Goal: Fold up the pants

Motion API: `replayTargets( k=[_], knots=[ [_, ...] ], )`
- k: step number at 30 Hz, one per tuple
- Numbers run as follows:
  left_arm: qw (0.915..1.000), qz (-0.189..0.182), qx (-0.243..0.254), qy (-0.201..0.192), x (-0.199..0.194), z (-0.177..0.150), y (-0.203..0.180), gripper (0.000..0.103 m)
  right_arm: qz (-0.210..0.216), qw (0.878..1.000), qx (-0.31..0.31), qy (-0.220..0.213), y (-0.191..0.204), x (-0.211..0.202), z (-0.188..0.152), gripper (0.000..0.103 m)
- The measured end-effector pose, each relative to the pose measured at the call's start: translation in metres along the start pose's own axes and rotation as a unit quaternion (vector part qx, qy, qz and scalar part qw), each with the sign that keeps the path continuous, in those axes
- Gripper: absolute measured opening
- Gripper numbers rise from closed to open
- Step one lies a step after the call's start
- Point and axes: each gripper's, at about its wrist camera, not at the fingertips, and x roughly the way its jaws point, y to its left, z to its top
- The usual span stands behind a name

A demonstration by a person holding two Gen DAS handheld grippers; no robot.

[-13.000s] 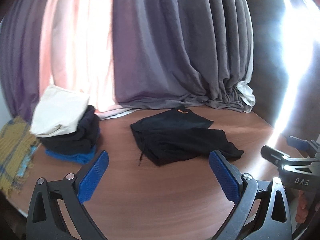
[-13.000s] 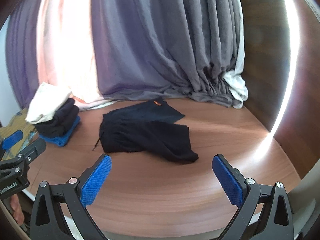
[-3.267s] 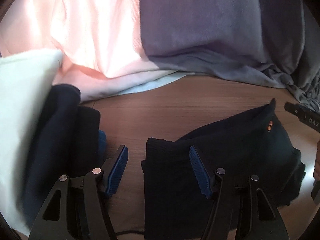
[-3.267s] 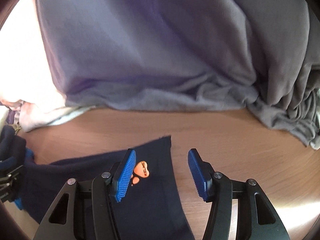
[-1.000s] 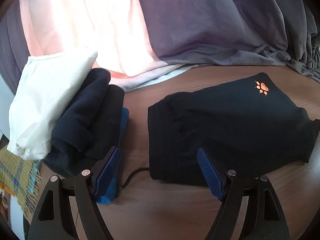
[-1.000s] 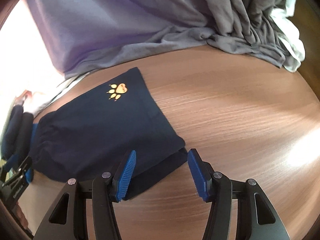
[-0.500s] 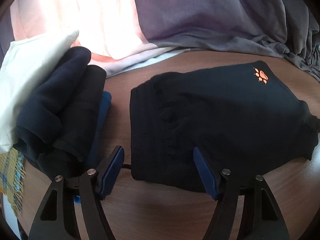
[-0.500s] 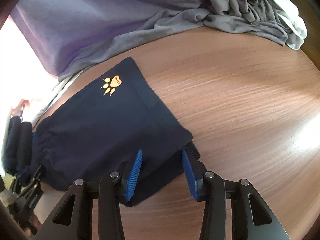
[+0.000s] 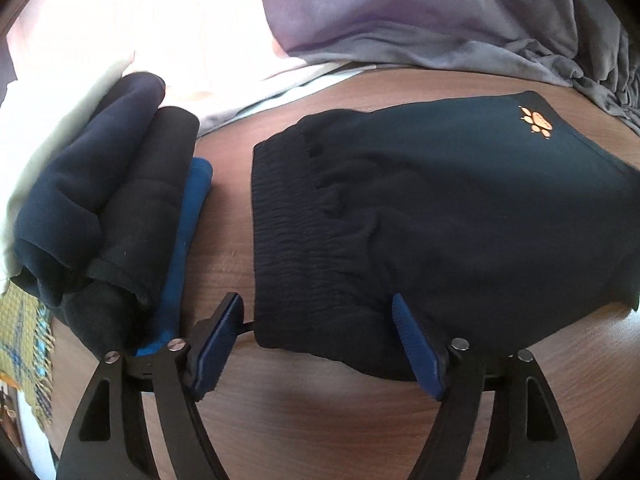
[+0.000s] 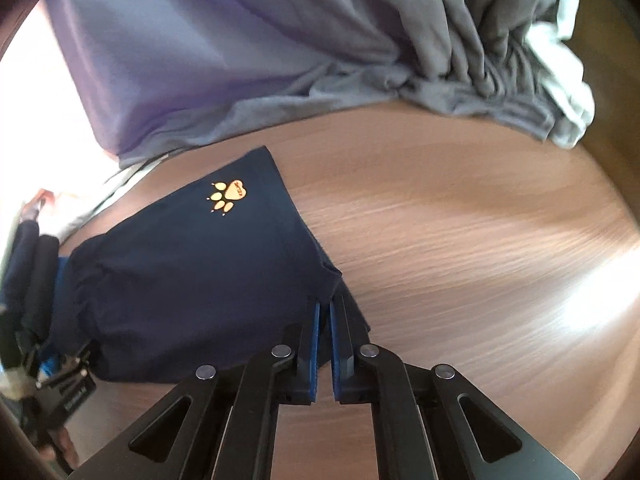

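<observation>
Dark navy shorts (image 9: pixel 460 216) with an orange paw print lie folded in half on the wooden table (image 9: pixel 320 420). My left gripper (image 9: pixel 318 312) is open, its blue pads either side of the near corner of the elastic waistband. In the right wrist view the shorts (image 10: pixel 192 280) lie left of centre. My right gripper (image 10: pixel 324 312) is shut on the near hem corner of the shorts. The left gripper body (image 10: pixel 68 396) shows at the lower left of that view.
A stack of folded clothes (image 9: pixel 104 216), white on top, then dark and blue pieces, sits just left of the shorts. A yellow checked cloth (image 9: pixel 24 360) hangs at the table's left edge. Grey curtains (image 10: pixel 360 40) pool along the back. Bare wood (image 10: pixel 480 260) lies to the right.
My right gripper has closed on the hem corner of the shorts. My left gripper has moved in closer to the waistband corner and stays open.
</observation>
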Motion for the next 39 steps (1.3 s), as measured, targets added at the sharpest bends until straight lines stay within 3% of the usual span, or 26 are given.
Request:
replayTargets(
  k=[8, 24, 27, 31, 32, 33, 35, 39],
  knots=[
    [0.9998, -0.011, 0.006, 0.017, 0.001, -0.001, 0.0, 0.08, -0.027, 0.997, 0.016, 0.068, -0.014, 0.021, -0.018, 0.006],
    [0.9899, -0.129, -0.006, 0.058, -0.009, -0.007, -0.039, 0.088, -0.12, 0.992, 0.02, 0.035, -0.055, 0.008, -0.024, 0.005],
    [0.9902, -0.128, 0.011, 0.054, -0.016, -0.008, -0.047, 0.086, -0.129, 0.991, 0.03, 0.027, -0.067, 0.005, -0.025, 0.005],
    [0.9918, -0.11, 0.063, 0.015, -0.049, 0.001, -0.052, 0.084, -0.092, 0.994, 0.058, 0.019, -0.076, -0.001, -0.026, 0.007],
    [0.991, -0.109, 0.077, -0.003, -0.061, 0.006, -0.052, 0.084, -0.079, 0.994, 0.07, 0.012, -0.077, -0.006, -0.027, 0.013],
    [0.9902, -0.11, 0.085, -0.017, -0.068, 0.009, -0.052, 0.084, -0.073, 0.994, 0.077, 0.008, -0.077, -0.01, -0.028, 0.027],
    [0.9862, -0.11, 0.107, -0.061, -0.089, 0.023, -0.05, 0.084, -0.064, 0.993, 0.096, -0.012, -0.078, -0.023, -0.031, 0.041],
    [0.9696, -0.131, 0.153, -0.139, -0.107, 0.059, -0.059, 0.086, -0.067, 0.99, 0.118, -0.035, -0.076, -0.039, -0.037, 0.041]
  ],
)
